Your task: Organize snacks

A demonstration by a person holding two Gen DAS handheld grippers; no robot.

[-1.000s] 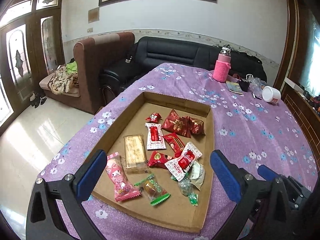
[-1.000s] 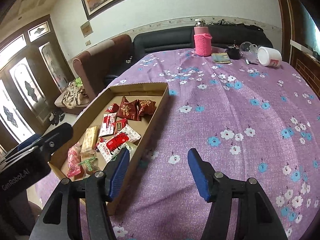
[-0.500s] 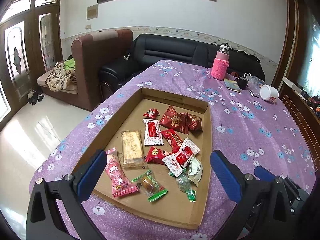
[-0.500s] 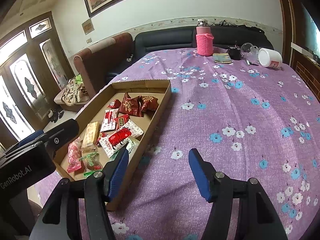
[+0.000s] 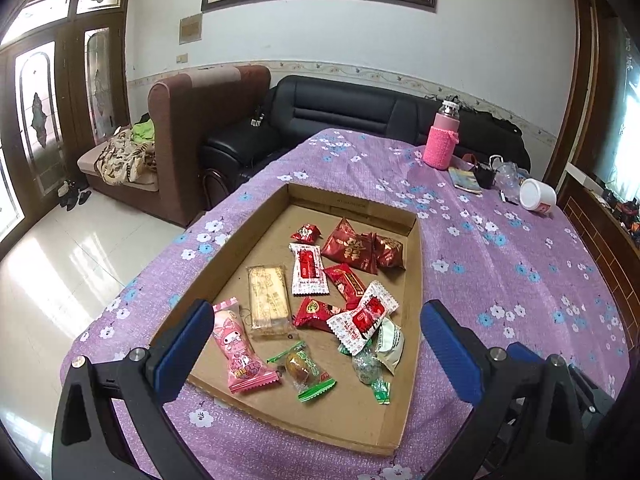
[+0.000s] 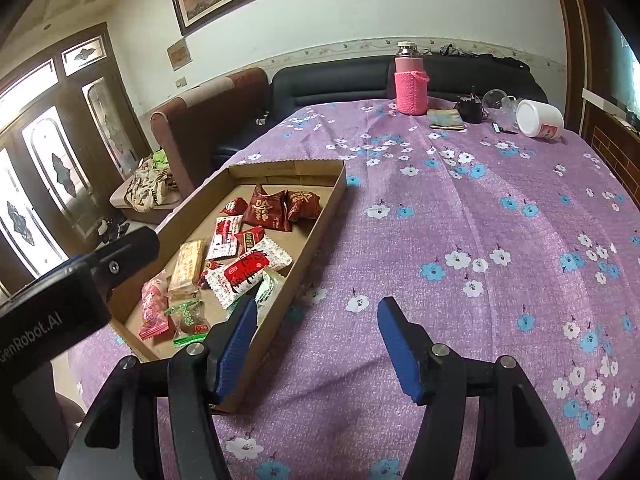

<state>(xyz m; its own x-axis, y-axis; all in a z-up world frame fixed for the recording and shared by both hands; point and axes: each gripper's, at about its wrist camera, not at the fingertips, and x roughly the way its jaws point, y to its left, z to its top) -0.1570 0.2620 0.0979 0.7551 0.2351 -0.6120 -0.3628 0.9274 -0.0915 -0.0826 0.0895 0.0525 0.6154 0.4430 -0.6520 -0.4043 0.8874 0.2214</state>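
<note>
The left gripper (image 5: 316, 344) hangs over the near end of the cardboard tray (image 5: 416, 320), its blue jaws spread wide with nothing between them; the right gripper (image 6: 314, 340) is beside it over the purple flowered tablecloth (image 6: 460, 220), jaws likewise parted and empty, the left one just above the tray's near right corner. All the snacks lie loose inside the tray, which sits along the table's left edge. Nearest its front wall are a pink cartoon-printed packet (image 5: 238, 350), a green-wrapped sweet (image 5: 302, 366) and a small green foil candy (image 5: 368, 368). Behind them lie a pale wafer bar (image 5: 268, 300), a white and red packet (image 5: 364, 316) overlapping a white-green sachet (image 5: 390, 344), and small red packets (image 5: 314, 312). Further in is an upright-lying white and red stick packet (image 5: 307, 268), then two dark red pouches (image 5: 352, 246) touching each other near the right wall, and a tiny red candy (image 5: 306, 233). At the table's far edge stand a pink sleeved bottle (image 6: 411, 80) and, toward the far right corner, a tipped white cup (image 6: 538, 118)
</note>
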